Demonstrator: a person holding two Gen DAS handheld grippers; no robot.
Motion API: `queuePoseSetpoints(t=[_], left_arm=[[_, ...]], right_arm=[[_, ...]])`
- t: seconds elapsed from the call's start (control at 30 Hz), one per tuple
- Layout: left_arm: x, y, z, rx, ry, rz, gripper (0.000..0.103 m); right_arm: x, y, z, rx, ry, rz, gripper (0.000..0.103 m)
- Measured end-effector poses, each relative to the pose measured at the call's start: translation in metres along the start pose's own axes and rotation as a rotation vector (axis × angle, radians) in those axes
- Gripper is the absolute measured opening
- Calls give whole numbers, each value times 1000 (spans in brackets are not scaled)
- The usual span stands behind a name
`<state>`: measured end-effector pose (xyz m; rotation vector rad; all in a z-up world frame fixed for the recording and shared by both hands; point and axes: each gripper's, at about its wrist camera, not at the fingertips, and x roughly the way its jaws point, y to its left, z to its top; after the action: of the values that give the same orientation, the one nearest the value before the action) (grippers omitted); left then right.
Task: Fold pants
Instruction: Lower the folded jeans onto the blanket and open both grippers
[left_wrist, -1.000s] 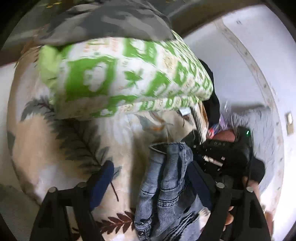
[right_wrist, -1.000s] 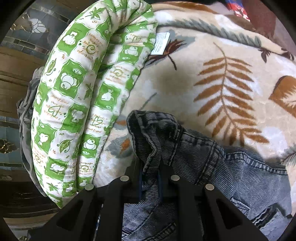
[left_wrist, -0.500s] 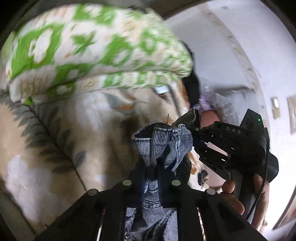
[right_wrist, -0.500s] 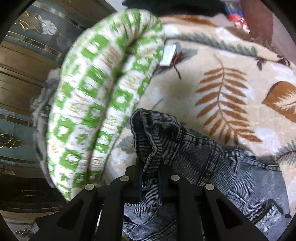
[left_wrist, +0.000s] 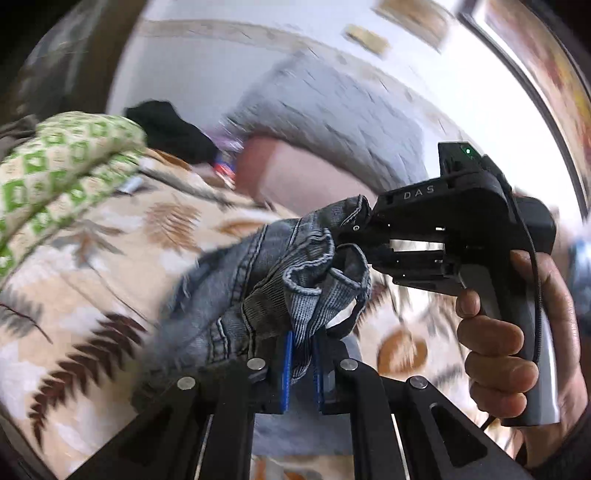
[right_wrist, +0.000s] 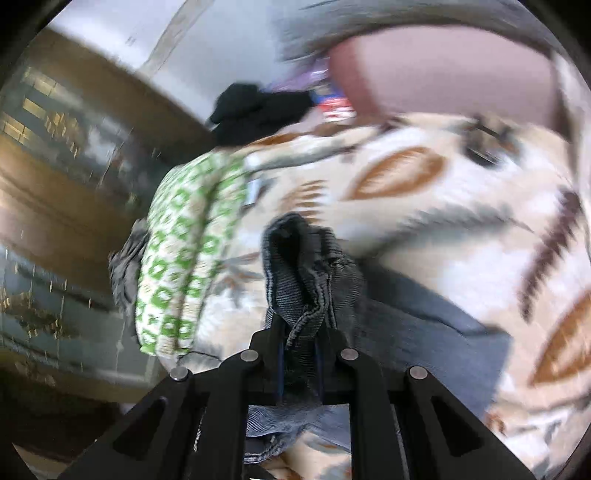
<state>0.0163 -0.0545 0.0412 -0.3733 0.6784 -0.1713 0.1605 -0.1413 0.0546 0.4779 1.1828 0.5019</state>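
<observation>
On right hand-held gripper (left_wrist: 347, 236): "DAS"

Black right hand-held gripper (left_wrist: 347, 236) showing "DAS" lettering, green light glowing, grey handle, black cable trailing, silver screws, blue pads (left_wrist: 286, 369).

We hold our left black two-finger gripper (left_wrist: 300, 363) with its blue-padded jaws pinched tight on a bunched fold of the grey-blue denim pants (left_wrist: 258, 280). Our right black two-finger gripper (right_wrist: 299, 354) is clamped on the same cloth (seen from the left, our right hand (left_wrist: 517, 343) wraps its grey handle), pointing leftward.
</observation>
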Motion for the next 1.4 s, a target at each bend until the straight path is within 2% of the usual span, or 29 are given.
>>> queuePoseSetpoints(t=[0.1,0.13,0.2,0.23,0.3,0.33,0.37,0.4,0.43,0.5,0.57,0.67,0.73,0.8,0.93,1.03,1.07,1.1,1.13,1.17,1.27,1.33,1.4], left_arm=[[20,-16,-20,69,75,26,13],[26,-21,-27,89,94,34,16],[41,-27,-39,131,155,31,21],[48,-28,-44,139,187,23,22],[45,-36,-51,156,199,11,27],[36,-42,-54,173,179,-10,40],[25,-47,-54,191,151,-89,63],[13,-51,-56,192,126,-145,72],[6,-52,-55,193,98,-177,74],[-19,-60,-54,235,30,-237,74],[-33,-59,-47,237,-12,-250,75],[-31,-34,-25,131,-5,-232,75],[-23,-8,-11,50,-6,-168,75],[-17,18,6,-17,-12,-62,75],[1,55,17,-107,63,-7,75],[18,73,11,-149,157,-14,75],[25,78,6,-166,192,-21,75],[31,81,1,-186,221,-35,75],[28,77,-2,-192,230,-39,75],[28,75,-4,-186,240,-40,74],[16,63,-7,-129,229,-43,75],[16,55,-13,-85,248,5,75],[21,53,-23,-59,280,54,75]], right_arm=[[1,-67,-24,121,-36,75,14],[5,-82,-30,155,-46,101,16],[20,-121,-46,291,-44,151,16],[24,-129,-48,345,-34,144,18],[23,-132,-46,335,-19,141,28],[18,-128,-44,315,-20,126,34],[12,-124,-43,305,-31,132,43],[4,-118,-42,287,-46,147,50],[-4,-110,-42,260,-61,140,62],[-17,-101,-42,211,-88,86,64],[-22,-100,-44,189,-83,76,64],[-19,-106,-60,196,-51,83,64],[-18,-110,-77,201,-31,24,64],[-21,-117,-94,221,-43,-2,64],[-29,-101,-104,171,-108,24,64],[-23,-74,-106,79,-100,36,60],[-14,-70,-108,71,-77,14,55],[-5,-69,-109,65,-46,-17,46],[5,-71,-111,69,-9,-45,14],[9,-75,-113,90,13,-44,4],[-15,-77,-119,106,-35,-16,4],[-37,-73,-124,100,-67,-6,4],[-40,-78,-134,119,-57,-34,4]])
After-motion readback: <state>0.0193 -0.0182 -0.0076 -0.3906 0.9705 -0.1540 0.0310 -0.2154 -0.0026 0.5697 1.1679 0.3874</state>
